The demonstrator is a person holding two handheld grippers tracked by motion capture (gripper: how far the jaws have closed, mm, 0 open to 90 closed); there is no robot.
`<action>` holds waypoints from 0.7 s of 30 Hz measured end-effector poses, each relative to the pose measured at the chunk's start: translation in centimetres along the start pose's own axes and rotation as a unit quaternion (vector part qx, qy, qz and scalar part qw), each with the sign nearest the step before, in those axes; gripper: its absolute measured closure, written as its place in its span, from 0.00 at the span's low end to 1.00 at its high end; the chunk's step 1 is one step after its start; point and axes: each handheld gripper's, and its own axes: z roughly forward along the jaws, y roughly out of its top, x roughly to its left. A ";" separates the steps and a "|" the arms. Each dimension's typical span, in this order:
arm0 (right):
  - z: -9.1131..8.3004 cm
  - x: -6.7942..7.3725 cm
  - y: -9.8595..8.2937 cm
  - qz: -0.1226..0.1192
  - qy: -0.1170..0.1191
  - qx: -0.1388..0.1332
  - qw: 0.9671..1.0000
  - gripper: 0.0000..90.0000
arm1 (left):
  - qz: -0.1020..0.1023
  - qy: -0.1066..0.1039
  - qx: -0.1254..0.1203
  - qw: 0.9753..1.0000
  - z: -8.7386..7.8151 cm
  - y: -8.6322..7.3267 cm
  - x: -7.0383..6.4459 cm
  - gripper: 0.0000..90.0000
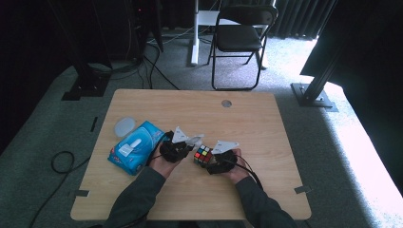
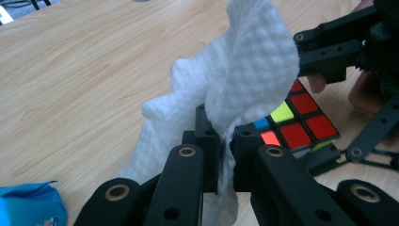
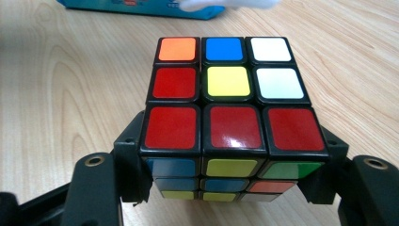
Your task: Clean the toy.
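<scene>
Colourful puzzle cube point(image 3: 229, 117) with little square stickers in red, yellow, blue, white, orange and green sits near the middle of the pale wooden table point(image 1: 266, 133), squeezed from both sides by the black jaws of the right gripper point(image 1: 212, 164). Its top face has a full row of red squares closest to that gripper's camera. The left gripper point(image 2: 219, 162) has its jaws pinched tight on a white bumpy wet wipe point(image 2: 235, 80), and the wipe stands up like a floppy flag just beside the cube. It looks like the job in hand is wiping the cube clean: one tool holds the cube steady and the other brings the wipe to it. The wipe seems close to the cube but I cannot tell if it is touching yet. The next move probably calls for laying the wipe down on the top squares and rubbing gently, while the right side keeps a firm squeeze so the cube does not slide or twist. Both of the person's hands are low over the table, close together, with dark sleeves coming in from the near edge. A blue soft pack of wipes point(image 1: 135, 147) lies to the left, with a small round clear lid point(image 1: 125, 126) beside it.
</scene>
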 end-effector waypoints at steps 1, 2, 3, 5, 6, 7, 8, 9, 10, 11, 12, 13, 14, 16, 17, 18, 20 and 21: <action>0.0 0.0 0.0 -0.002 0.002 -0.001 1.000 0.38 | 0.001 0.000 0.001 1.000 0.1 0.0 0.0 0.94; 0.0 0.1 0.1 -0.004 0.004 -0.002 1.000 0.38 | 0.002 0.000 0.002 1.000 0.2 0.0 0.0 0.94; 0.0 0.1 0.1 -0.005 0.005 -0.002 1.000 0.38 | 0.000 -0.001 0.002 1.000 0.3 0.0 0.0 0.94; -0.1 0.2 0.1 -0.007 0.007 -0.005 1.000 0.38 | -0.001 -0.003 0.003 1.000 0.5 0.0 -0.1 0.94; -0.1 0.2 0.1 -0.008 0.008 -0.005 1.000 0.38 | -0.001 -0.006 0.005 1.000 0.6 0.0 -0.1 0.94; -0.1 0.3 0.2 -0.008 0.008 -0.005 1.000 0.38 | -0.002 -0.007 0.004 1.000 0.8 0.0 -0.2 0.94; -0.1 0.3 0.2 -0.009 0.009 -0.006 1.000 0.38 | 0.000 -0.008 0.007 1.000 0.9 0.0 -0.2 0.94; -0.1 0.3 0.2 -0.009 0.010 -0.007 1.000 0.38 | -0.001 -0.010 0.008 1.000 1.0 0.0 -0.3 0.94; -0.2 0.3 0.2 -0.009 0.010 -0.008 1.000 0.38 | 0.001 -0.010 0.010 1.000 1.1 -0.1 -0.3 0.94; -0.2 0.3 0.2 -0.010 0.010 -0.009 1.000 0.38 | 0.001 -0.008 0.012 1.000 1.2 -0.1 -0.3 0.94; -0.2 0.3 0.2 -0.010 0.010 -0.009 1.000 0.38 | 0.002 -0.007 0.014 1.000 1.2 -0.1 -0.3 0.94; -0.2 0.4 0.3 -0.011 0.011 -0.009 1.000 0.38 | 0.003 -0.007 0.016 1.000 1.3 -0.1 -0.3 0.94; -0.2 0.4 0.3 -0.011 0.011 -0.009 1.000 0.38 | 0.003 -0.007 0.016 1.000 1.3 -0.1 -0.3 0.94; -0.3 0.5 0.4 -0.014 0.016 -0.013 1.000 0.38 | 0.000 -0.009 0.017 1.000 1.4 -0.2 -0.2 0.94; -0.3 0.5 0.4 -0.017 0.014 -0.013 1.000 0.38 | -0.001 -0.009 0.017 1.000 1.4 -0.2 -0.2 0.94; -0.3 0.5 0.4 -0.016 0.013 -0.013 1.000 0.38 | -0.001 -0.010 0.017 1.000 1.4 -0.3 -0.2 0.94; -0.3 0.5 0.4 -0.015 0.010 -0.014 1.000 0.38 | -0.001 -0.010 0.018 1.000 1.4 -0.3 -0.2 0.94; -0.3 0.5 0.4 -0.015 0.010 -0.014 1.000 0.38 | -0.002 -0.010 0.018 1.000 1.5 -0.3 -0.2 0.94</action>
